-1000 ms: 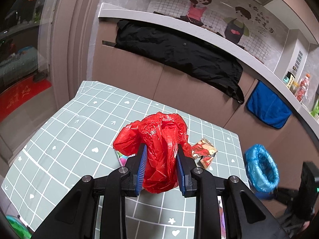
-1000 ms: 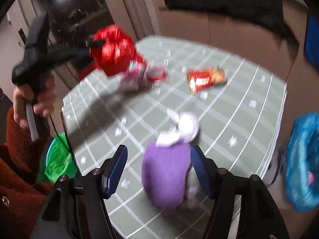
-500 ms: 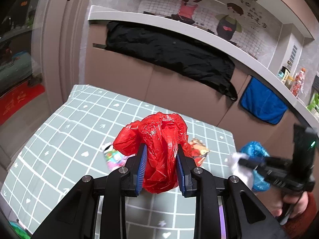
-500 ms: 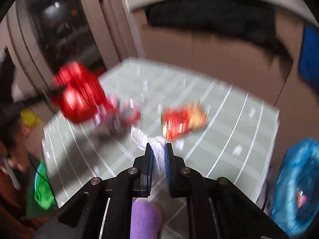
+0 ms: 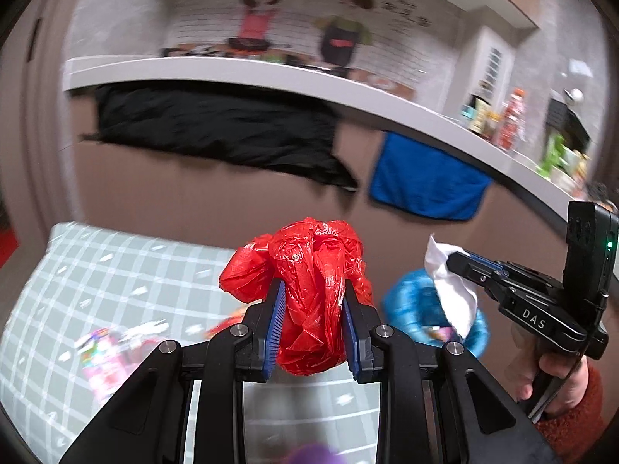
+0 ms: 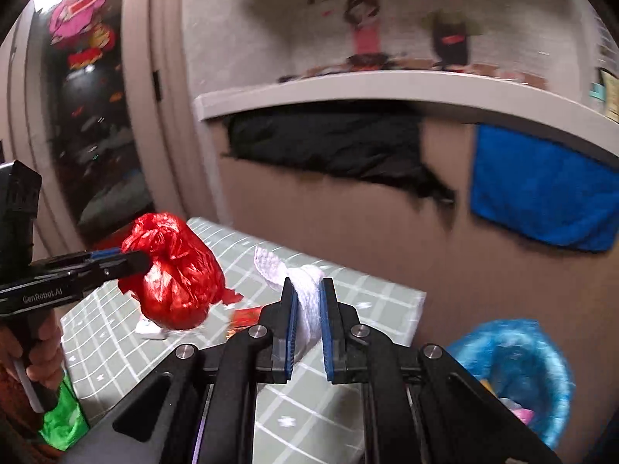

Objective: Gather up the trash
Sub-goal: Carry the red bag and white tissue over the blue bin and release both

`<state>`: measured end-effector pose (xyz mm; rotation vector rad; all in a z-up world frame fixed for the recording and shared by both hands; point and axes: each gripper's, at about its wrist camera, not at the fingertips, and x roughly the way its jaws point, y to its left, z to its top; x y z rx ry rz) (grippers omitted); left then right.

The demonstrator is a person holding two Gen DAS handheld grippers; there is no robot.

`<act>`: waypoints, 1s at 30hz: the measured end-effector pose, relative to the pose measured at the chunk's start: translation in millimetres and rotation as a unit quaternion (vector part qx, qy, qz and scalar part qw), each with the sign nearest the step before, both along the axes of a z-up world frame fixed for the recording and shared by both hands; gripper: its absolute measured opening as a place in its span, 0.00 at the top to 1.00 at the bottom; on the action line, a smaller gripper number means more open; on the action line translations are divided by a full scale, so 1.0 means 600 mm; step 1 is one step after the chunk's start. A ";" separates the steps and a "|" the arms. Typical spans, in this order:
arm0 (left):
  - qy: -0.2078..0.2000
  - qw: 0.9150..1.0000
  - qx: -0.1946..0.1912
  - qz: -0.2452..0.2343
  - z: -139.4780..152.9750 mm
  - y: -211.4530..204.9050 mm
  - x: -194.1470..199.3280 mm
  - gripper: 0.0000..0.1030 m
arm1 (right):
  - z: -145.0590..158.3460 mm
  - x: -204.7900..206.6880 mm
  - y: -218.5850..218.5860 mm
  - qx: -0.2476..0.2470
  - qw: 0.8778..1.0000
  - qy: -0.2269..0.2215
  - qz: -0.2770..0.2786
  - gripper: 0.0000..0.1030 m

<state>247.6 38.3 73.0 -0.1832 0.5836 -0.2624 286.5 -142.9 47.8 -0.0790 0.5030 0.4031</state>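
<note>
My left gripper (image 5: 312, 324) is shut on a crumpled red plastic bag (image 5: 313, 290), held above the checked table (image 5: 96, 270); the bag also shows in the right wrist view (image 6: 174, 270). My right gripper (image 6: 308, 324) is shut on a white crumpled tissue (image 6: 305, 301), also lifted above the table; the tissue shows in the left wrist view (image 5: 448, 286), held over a bin lined with a blue bag (image 5: 410, 309). That bin (image 6: 514, 371) stands on the floor right of the table.
A pink wrapper (image 5: 104, 352) and a red snack wrapper (image 6: 243, 317) lie on the table. A purple object (image 5: 313, 454) sits at the near edge. A green-lined bin (image 6: 62, 421) is at the left. A black garment (image 6: 336, 150) and blue towel (image 6: 541, 197) hang behind.
My right gripper closed on the white tissue and lifted it off the table toward the blue bin. My left gripper rose and swung right, still holding the red bag.
</note>
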 end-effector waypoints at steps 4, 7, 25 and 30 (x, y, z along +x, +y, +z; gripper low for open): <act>-0.006 0.999 0.015 -0.044 -0.004 -0.106 0.042 0.72 | 0.014 -0.018 -0.102 0.003 0.997 -0.030 -0.066 0.90; -0.008 0.997 0.026 -0.076 -0.016 -0.186 0.071 0.72 | 0.013 -0.028 -0.170 0.009 0.994 -0.037 -0.106 0.90; 0.072 0.985 0.040 -0.153 -0.151 -0.414 0.199 0.72 | -0.070 -0.022 -0.407 0.049 0.970 0.003 -0.238 0.90; 0.096 0.983 0.042 -0.152 -0.180 -0.428 0.216 0.72 | -0.097 -0.003 -0.420 0.055 0.969 0.019 -0.239 0.90</act>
